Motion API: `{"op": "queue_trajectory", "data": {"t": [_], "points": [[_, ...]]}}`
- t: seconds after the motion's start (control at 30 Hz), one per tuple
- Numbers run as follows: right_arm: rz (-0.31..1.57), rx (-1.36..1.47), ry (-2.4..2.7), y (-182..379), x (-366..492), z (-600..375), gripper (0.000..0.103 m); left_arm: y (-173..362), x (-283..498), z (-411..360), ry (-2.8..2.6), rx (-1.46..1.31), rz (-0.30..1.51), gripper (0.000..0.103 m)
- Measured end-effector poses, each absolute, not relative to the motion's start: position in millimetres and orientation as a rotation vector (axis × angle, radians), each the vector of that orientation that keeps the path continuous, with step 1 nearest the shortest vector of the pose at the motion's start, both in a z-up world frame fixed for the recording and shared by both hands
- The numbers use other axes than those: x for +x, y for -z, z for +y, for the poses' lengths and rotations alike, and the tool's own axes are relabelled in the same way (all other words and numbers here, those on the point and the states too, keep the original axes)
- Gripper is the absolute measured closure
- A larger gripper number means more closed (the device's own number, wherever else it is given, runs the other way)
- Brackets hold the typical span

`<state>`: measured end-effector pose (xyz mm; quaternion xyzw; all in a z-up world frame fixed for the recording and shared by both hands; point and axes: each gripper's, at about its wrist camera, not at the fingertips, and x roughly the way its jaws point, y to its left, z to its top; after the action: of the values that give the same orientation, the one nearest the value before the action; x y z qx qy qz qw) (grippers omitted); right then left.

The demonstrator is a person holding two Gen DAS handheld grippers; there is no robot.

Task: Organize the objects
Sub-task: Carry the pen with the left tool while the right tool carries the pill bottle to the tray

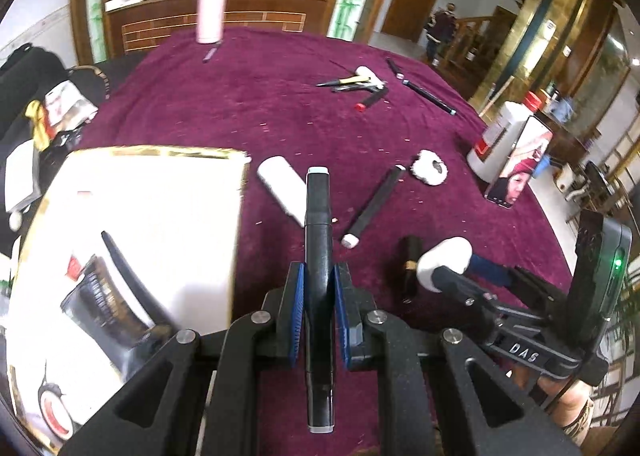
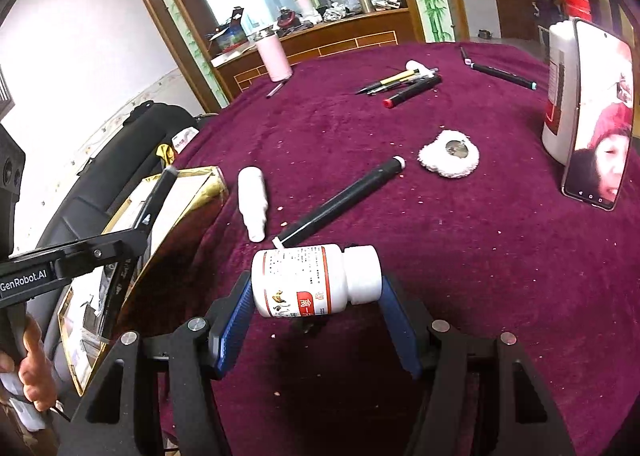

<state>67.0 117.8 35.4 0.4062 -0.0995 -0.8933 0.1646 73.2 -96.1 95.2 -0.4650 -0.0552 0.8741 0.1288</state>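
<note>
My left gripper (image 1: 319, 298) is shut on a black marker (image 1: 318, 240) with a white tip, held above the maroon tablecloth (image 1: 280, 108) beside a gold-edged box (image 1: 132, 240). My right gripper (image 2: 316, 288) is shut on a white pill bottle (image 2: 312, 280) lying sideways between its blue pads, just above the cloth. On the cloth lie another black marker (image 2: 340, 202), a white tube (image 2: 253, 202) and a white fluffy pad (image 2: 449, 158). The right gripper with the bottle also shows in the left wrist view (image 1: 444, 262).
A pile of pens (image 2: 404, 84) and a long black pen (image 2: 504, 74) lie at the far side. A pink tumbler (image 2: 274, 58) stands at the back. A phone (image 2: 600, 116) leans on a white jug (image 2: 558, 92) at the right. A black bag (image 2: 120, 160) sits left.
</note>
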Motion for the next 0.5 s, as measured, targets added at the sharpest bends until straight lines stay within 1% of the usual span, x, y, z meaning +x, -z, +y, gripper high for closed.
{"op": "queue_trajectory", "data": {"t": [0.5], "points": [[-0.205,1.115,2.464,-41.5,73.6,78.4,0.036,-109.9,106.0,-192.9,-2.756,-1.388,-0.305,0.089]]}}
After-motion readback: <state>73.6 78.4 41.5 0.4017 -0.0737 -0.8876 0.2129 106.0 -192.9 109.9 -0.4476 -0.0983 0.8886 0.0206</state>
